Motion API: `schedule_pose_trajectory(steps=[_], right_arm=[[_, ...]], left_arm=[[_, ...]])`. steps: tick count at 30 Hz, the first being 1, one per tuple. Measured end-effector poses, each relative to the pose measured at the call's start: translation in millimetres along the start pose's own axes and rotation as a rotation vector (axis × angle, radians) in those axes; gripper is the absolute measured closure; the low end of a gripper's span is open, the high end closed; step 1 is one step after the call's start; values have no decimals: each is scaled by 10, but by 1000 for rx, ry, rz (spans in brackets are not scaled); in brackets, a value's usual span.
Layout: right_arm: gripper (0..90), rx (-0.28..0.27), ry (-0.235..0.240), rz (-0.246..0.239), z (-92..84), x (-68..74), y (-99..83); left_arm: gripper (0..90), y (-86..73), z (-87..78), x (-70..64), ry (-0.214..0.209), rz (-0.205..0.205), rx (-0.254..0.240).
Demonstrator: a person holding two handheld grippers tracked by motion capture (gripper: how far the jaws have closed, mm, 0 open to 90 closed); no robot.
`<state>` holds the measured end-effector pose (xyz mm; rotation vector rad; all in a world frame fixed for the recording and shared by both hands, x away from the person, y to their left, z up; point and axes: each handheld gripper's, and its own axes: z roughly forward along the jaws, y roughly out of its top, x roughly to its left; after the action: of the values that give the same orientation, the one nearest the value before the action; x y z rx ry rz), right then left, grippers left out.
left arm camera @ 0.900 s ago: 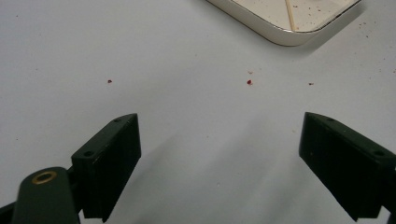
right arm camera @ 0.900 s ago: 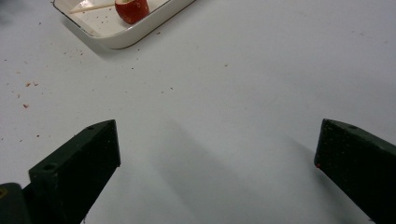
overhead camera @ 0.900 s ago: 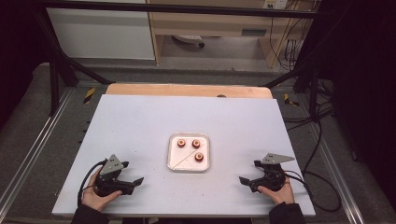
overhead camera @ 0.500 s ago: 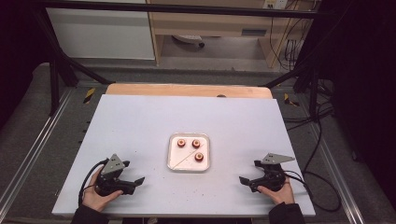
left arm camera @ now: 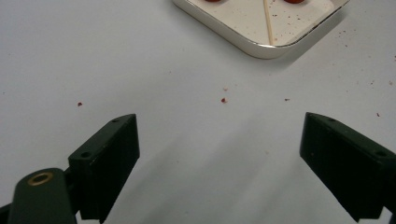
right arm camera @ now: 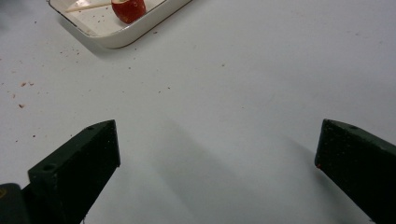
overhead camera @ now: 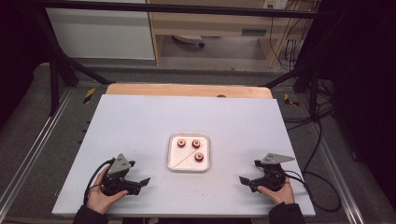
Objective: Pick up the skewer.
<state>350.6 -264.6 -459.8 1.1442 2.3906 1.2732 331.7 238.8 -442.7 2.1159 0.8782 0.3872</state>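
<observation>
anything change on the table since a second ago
Nothing visibly changed. The left gripper and right gripper rest open and empty at the near edge of the table, either side of the tray, which holds three red pieces and a stick as before.

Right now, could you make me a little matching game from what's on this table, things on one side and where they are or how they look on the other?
Things:
1. shallow white square tray
2. thin pale wooden stick
3. three small round red fruit pieces
4. left gripper

Places or states:
A. lies slantwise in the tray
B. black fingers spread apart, nothing between them, at the table's near left
C. sits mid-table between the two hands
D. sit apart inside the tray

Pairs: 1-C, 2-A, 3-D, 4-B
</observation>
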Motion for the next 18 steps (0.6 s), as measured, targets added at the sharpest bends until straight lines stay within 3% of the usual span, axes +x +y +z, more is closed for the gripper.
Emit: schedule_pose_trajectory(steps=[18], right_arm=[[7,12,-2,-4,8,5,-2]], left_arm=[[124,285,93,-142,2,30,20]])
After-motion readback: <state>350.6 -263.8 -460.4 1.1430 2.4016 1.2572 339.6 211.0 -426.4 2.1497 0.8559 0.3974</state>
